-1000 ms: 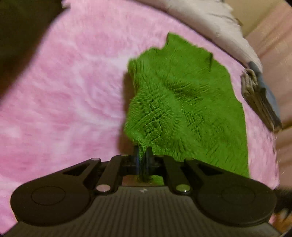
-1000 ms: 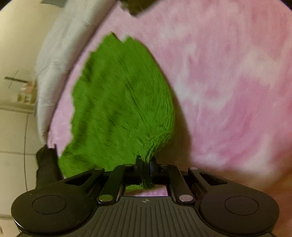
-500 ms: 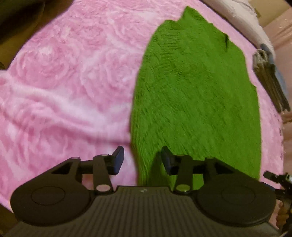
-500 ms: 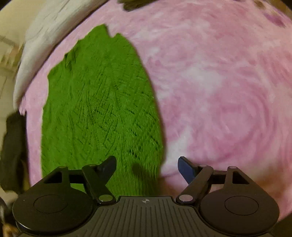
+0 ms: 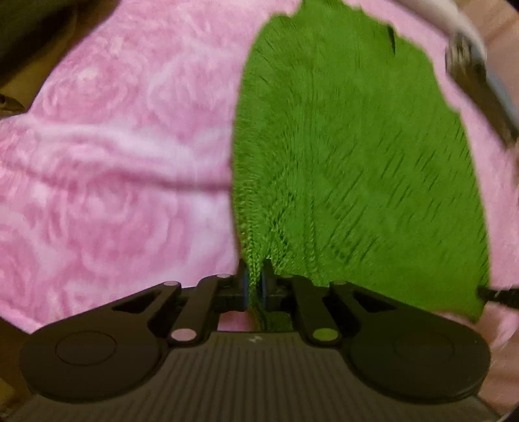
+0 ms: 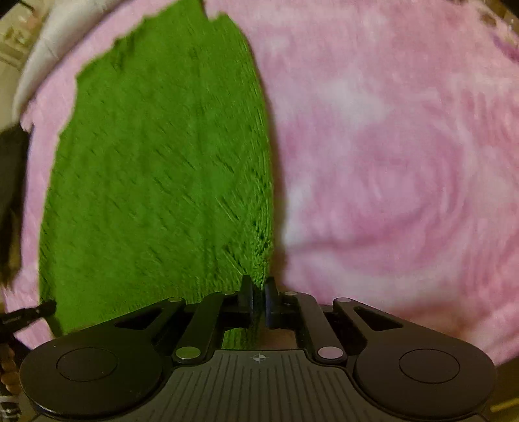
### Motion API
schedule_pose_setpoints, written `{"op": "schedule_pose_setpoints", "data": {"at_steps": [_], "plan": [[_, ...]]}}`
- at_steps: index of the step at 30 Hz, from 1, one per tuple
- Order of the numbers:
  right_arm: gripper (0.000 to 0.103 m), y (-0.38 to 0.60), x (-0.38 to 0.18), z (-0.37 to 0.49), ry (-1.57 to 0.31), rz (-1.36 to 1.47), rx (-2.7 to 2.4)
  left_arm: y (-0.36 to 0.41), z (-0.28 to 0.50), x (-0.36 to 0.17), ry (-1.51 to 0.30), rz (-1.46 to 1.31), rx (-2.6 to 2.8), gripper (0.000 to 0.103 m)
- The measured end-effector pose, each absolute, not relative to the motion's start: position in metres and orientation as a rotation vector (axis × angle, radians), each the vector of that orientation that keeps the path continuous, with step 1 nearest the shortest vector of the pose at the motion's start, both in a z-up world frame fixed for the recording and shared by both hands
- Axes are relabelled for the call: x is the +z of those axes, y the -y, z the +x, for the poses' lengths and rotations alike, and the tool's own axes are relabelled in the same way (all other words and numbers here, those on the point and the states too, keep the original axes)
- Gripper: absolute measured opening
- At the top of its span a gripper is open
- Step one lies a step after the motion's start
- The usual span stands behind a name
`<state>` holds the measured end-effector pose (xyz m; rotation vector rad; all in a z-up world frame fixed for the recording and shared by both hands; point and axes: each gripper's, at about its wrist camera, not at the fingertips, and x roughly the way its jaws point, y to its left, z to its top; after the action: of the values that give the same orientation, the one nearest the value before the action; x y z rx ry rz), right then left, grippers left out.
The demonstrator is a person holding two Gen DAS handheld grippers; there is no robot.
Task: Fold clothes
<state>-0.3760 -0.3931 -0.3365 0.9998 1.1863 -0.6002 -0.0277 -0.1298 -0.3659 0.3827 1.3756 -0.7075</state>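
A green knitted garment (image 5: 350, 155) lies spread on a pink plush blanket (image 5: 113, 162). My left gripper (image 5: 254, 279) is shut on the garment's near left corner, and the fabric bunches between the fingers. In the right wrist view the same green garment (image 6: 162, 168) stretches away to the left. My right gripper (image 6: 258, 290) is shut on its near right corner. The knit is pulled taut toward both grippers. The pink blanket (image 6: 389, 162) fills the right side of that view.
A white pillow or bedding (image 5: 454, 19) lies beyond the garment's far edge. A stack of folded items (image 5: 483, 91) sits at the far right in the left wrist view. The other gripper's tip (image 6: 29, 313) shows at the left edge of the right wrist view.
Half a second ago both grippers were open over the flat garment. Both have now shut on its near corners, and the fabric is drawn up toward the fingers.
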Motion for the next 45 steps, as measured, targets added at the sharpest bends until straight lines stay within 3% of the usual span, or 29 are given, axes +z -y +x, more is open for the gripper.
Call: {"op": "schedule_pose_setpoints", "data": {"at_steps": [1,3,4,5,11,18,24,28,34,37,40,41,43,45], "plan": [[0.005,0.393,-0.337,-0.375,-1.192,1.001,-0.591,0.132,-0.028,-0.365,-1.372,0.404,-0.692,0.015],[0.017,0.395,-0.333,-0.374,-1.205,0.999,-0.583,0.137,-0.022,-0.356,-1.364,0.427,-0.652,0.025],[0.039,0.397,-0.327,-0.372,-1.215,0.962,-0.605,0.137,-0.018,-0.348,-1.345,0.431,-0.63,0.028],[0.053,0.399,-0.321,-0.37,-1.224,0.924,-0.628,0.137,-0.012,-0.339,-1.311,0.431,-0.607,0.026],[0.053,0.43,-0.296,-0.334,-1.069,0.701,-0.72,0.179,0.021,-0.316,-1.153,0.407,-0.677,0.025],[0.053,0.432,-0.315,-0.235,-0.98,0.496,-0.599,0.288,0.028,-0.359,-1.107,0.425,-0.925,0.025],[0.053,0.453,-0.352,-0.165,-0.893,0.375,-0.55,0.338,0.044,-0.404,-1.065,0.473,-0.949,0.027],[0.052,0.474,-0.377,-0.132,-0.941,0.336,-0.569,0.359,0.057,-0.404,-0.99,0.509,-0.998,0.03],[0.052,0.514,-0.374,-0.093,-0.894,0.351,-0.546,0.41,0.112,-0.406,-0.975,0.42,-1.002,0.026],[0.053,0.534,-0.385,-0.07,-0.9,0.318,-0.538,0.444,0.127,-0.414,-0.905,0.473,-1.023,0.028],[0.053,0.553,-0.393,-0.044,-0.876,0.272,-0.536,0.472,0.146,-0.418,-0.801,0.513,-0.976,0.026],[0.053,0.561,-0.395,-0.037,-0.867,0.268,-0.546,0.479,0.156,-0.419,-0.778,0.513,-0.937,0.02],[0.052,0.578,-0.393,-0.027,-0.848,0.3,-0.571,0.488,0.18,-0.418,-0.799,0.467,-0.886,0.013],[0.052,0.589,-0.387,-0.025,-0.829,0.343,-0.583,0.488,0.193,-0.415,-0.851,0.41,-0.889,0.012]]}}
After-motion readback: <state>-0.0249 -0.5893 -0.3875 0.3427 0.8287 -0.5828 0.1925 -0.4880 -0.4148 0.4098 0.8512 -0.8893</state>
